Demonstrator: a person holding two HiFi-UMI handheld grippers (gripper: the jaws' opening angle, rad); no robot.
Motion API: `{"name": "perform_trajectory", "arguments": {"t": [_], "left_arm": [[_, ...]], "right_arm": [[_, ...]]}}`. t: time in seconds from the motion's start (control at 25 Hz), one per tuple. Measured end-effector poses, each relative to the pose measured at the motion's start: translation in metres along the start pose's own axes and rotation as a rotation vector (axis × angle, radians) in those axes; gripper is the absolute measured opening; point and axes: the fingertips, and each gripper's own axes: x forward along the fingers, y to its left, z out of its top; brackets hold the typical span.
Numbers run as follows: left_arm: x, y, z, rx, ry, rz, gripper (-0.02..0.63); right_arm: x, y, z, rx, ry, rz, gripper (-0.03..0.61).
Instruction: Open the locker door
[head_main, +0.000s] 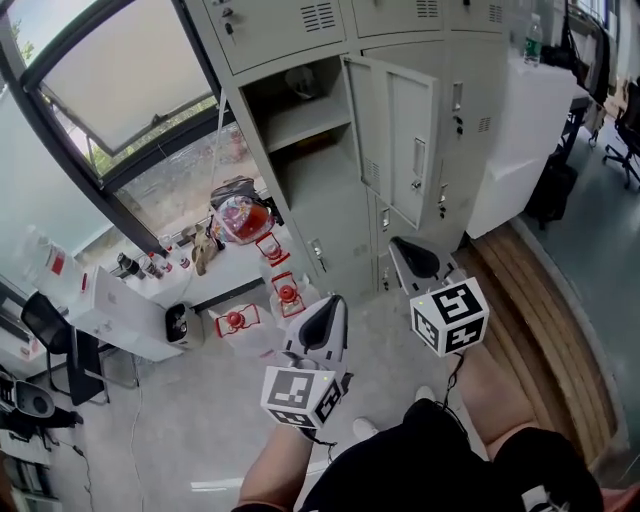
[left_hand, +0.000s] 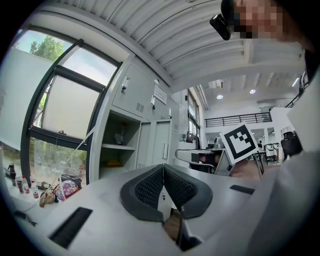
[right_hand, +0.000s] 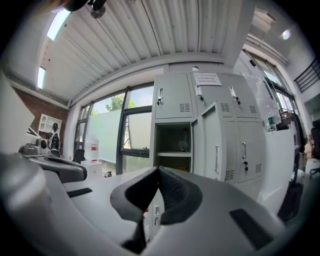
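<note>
A bank of grey lockers (head_main: 300, 30) stands ahead of me. One tall door (head_main: 392, 140) hangs swung open to the right of its compartment (head_main: 300, 125), which has a shelf inside. My left gripper (head_main: 333, 303) is shut and holds nothing, some way short of the lockers. My right gripper (head_main: 402, 244) is shut and empty too, near the lower lockers under the open door. In the left gripper view the left gripper (left_hand: 163, 168) points toward the open compartment (left_hand: 119, 145) and door (left_hand: 161, 145). In the right gripper view the right gripper (right_hand: 159, 170) faces the same compartment (right_hand: 172, 145) and door (right_hand: 214, 142).
A colourful bag (head_main: 240, 218) and red items (head_main: 285, 295) lie on the floor left of the lockers, by a white desk (head_main: 120, 310) with bottles. A white counter (head_main: 530, 120) stands right of the lockers, with a wooden floor strip (head_main: 545, 320) and a chair (head_main: 628, 130).
</note>
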Motion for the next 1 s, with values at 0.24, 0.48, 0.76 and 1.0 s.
{"name": "perform_trajectory", "arguments": {"t": [0.24,0.48,0.76,1.0], "left_arm": [[0.009,-0.008,0.004,-0.019,-0.019,0.078,0.017],[0.028,-0.035,-0.004,-0.046,-0.022,0.151,0.017],[0.035,-0.072,-0.016,-0.041,-0.013,0.214,0.017],[0.038,-0.091,-0.018,-0.04,-0.019,0.254,0.017]], "right_arm": [[-0.011,0.003,0.0,0.018,0.01,0.102,0.054],[-0.033,-0.011,-0.011,0.012,0.038,0.199,0.054],[-0.055,-0.032,-0.026,0.026,0.042,0.271,0.054],[-0.067,-0.038,-0.029,0.028,0.038,0.32,0.054]]}}
